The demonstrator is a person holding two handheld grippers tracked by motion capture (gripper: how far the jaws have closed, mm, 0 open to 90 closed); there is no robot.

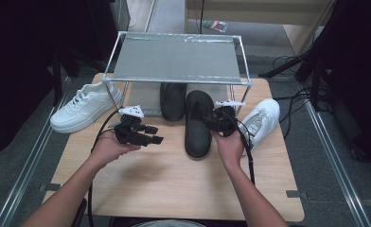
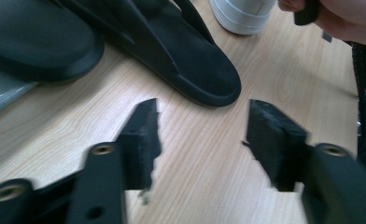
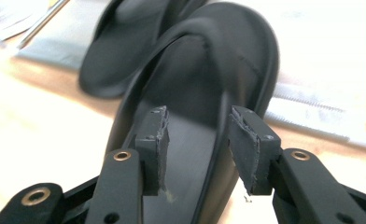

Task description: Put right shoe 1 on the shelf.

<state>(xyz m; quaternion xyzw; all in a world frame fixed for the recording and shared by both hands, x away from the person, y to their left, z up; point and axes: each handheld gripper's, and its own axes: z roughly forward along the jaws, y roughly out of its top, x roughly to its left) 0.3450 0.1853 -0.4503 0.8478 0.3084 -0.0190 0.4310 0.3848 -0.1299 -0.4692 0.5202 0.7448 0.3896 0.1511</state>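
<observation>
From above, your left gripper [image 1: 148,135] sits in your left hand [image 1: 109,146] over the wooden surface [image 1: 174,184], pointing right toward the nearer black sandal [image 1: 198,125], with bare wood between them. Your right gripper [image 1: 217,120] is at that sandal's right edge, held by your right hand [image 1: 229,144]. The sandal lies lengthwise in front of a metal shoe rack [image 1: 176,59], with a second black sandal [image 1: 172,100] beside it under the rack. A white sneaker [image 1: 85,108] lies at the left, another white sneaker [image 1: 260,120] at the right.

In the left gripper view, your left gripper [image 2: 202,135] has its jaws partly spread over bare wood, nothing between them. The nearer sandal's [image 2: 190,60] rounded end lies just past them, the other sandal [image 2: 36,42] to the left.

In the right gripper view, your right gripper [image 3: 197,149] holds its jaws partly apart above the nearer sandal's [image 3: 209,79] footbed. Neither pad presses on the sandal. The other sandal [image 3: 120,51] lies behind on the left.
</observation>
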